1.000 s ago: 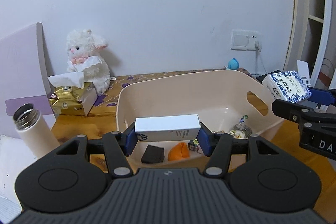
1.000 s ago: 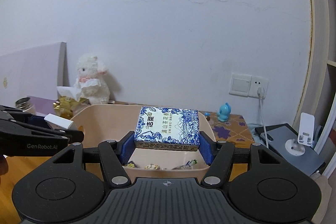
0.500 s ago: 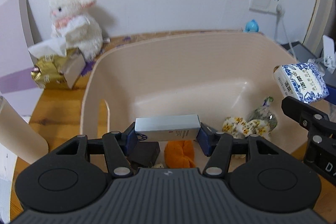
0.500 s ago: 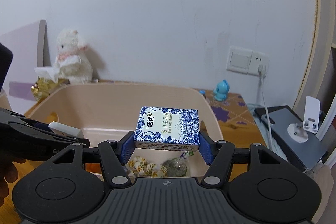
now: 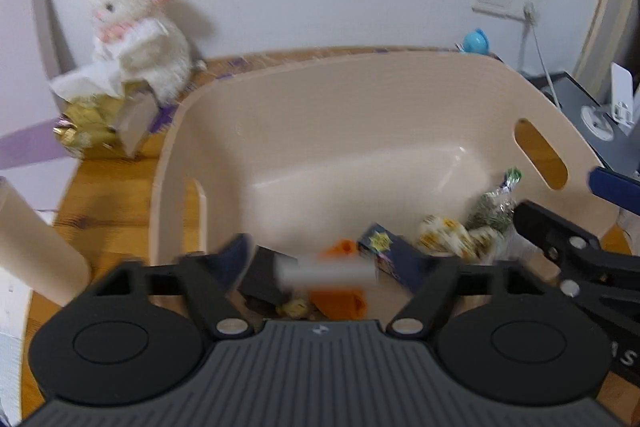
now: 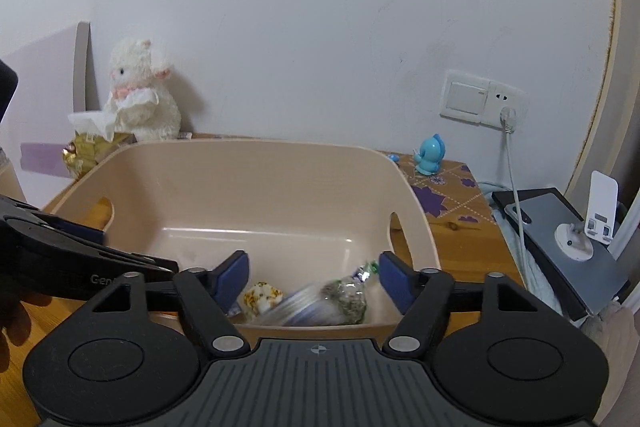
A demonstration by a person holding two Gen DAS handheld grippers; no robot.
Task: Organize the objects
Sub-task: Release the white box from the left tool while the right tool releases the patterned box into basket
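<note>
A beige plastic basket (image 5: 360, 75) sits on the wooden table, also visible in the right wrist view (image 6: 256, 147). My left gripper (image 5: 328, 263) hangs open over its near side. The white box (image 5: 326, 271) is a blurred streak between the spread fingers, free of both pads. My right gripper (image 6: 314, 279) is open over the basket's right end. The blue-and-white patterned box (image 6: 304, 307) is a blur below its fingers, among the packets. On the basket floor lie an orange item (image 5: 340, 303), a black square (image 5: 260, 279), a dark star-printed box (image 5: 384, 247), and a floral packet (image 5: 444, 235).
A white plush lamb (image 5: 136, 27) and a gold tissue box (image 5: 100, 123) stand left of the basket, with a white bottle (image 5: 32, 239) nearer. At the back right is a blue figurine (image 6: 430, 157). A tablet and white phone stand (image 6: 592, 223) lie to the right.
Both grippers have opened over the basket. The white box and the blue-and-white box have left the pads and are dropping in, both blurred. The left gripper has moved further over the basket.
</note>
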